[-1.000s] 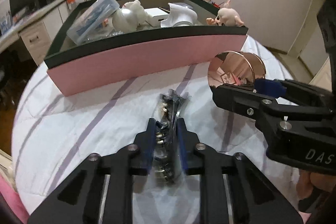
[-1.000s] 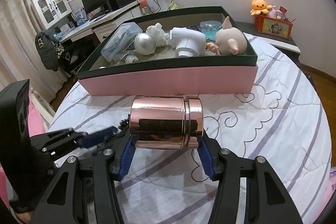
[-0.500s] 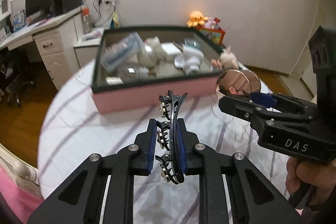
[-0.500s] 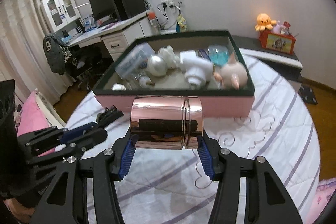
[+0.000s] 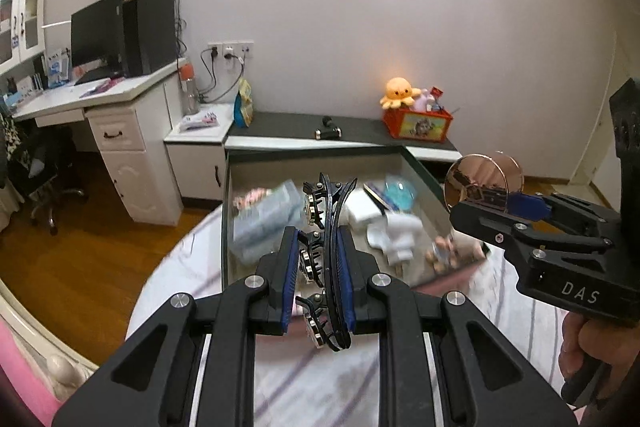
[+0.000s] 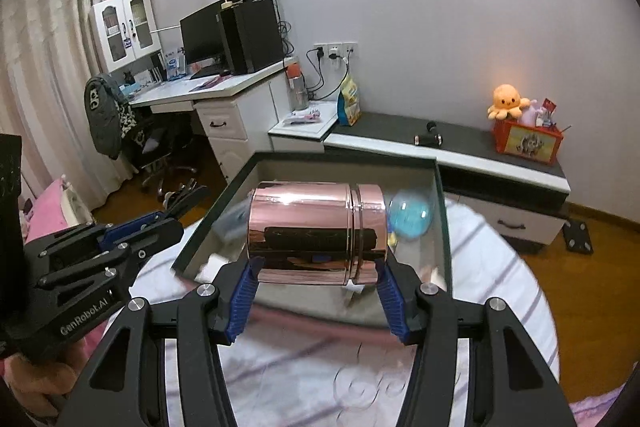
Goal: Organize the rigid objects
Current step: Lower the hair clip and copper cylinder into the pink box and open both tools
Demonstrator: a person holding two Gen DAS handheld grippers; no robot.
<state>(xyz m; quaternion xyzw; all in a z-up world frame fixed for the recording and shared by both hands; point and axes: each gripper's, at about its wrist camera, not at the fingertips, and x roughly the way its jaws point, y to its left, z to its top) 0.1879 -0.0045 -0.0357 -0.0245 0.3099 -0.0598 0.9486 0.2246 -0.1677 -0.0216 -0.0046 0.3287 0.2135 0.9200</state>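
Observation:
My left gripper [image 5: 318, 279] is shut on a black hair claw clip [image 5: 326, 259] with metal studs, held in the air above the near edge of the pink box [image 5: 456, 273]. My right gripper [image 6: 318, 291] is shut on a shiny rose-gold cylindrical tin [image 6: 316, 233], lying sideways, also above the box's [image 6: 224, 215] near side. The tin [image 5: 482, 179] and right gripper [image 5: 520, 211] show at the right of the left wrist view. The left gripper [image 6: 160, 221] shows at the left of the right wrist view.
The box holds a clear plastic case [image 5: 268, 223], a white device [image 5: 396, 231], a blue ball [image 6: 410, 213] and a pink doll [image 5: 444, 247]. It sits on a round table with a striped white cloth [image 6: 480, 327]. A desk [image 6: 224, 95] and low cabinet [image 6: 480, 155] stand behind.
Both grippers have risen from the tabletop with their objects and moved forward over the box; the clip left the cloth and the box interior is now seen from above.

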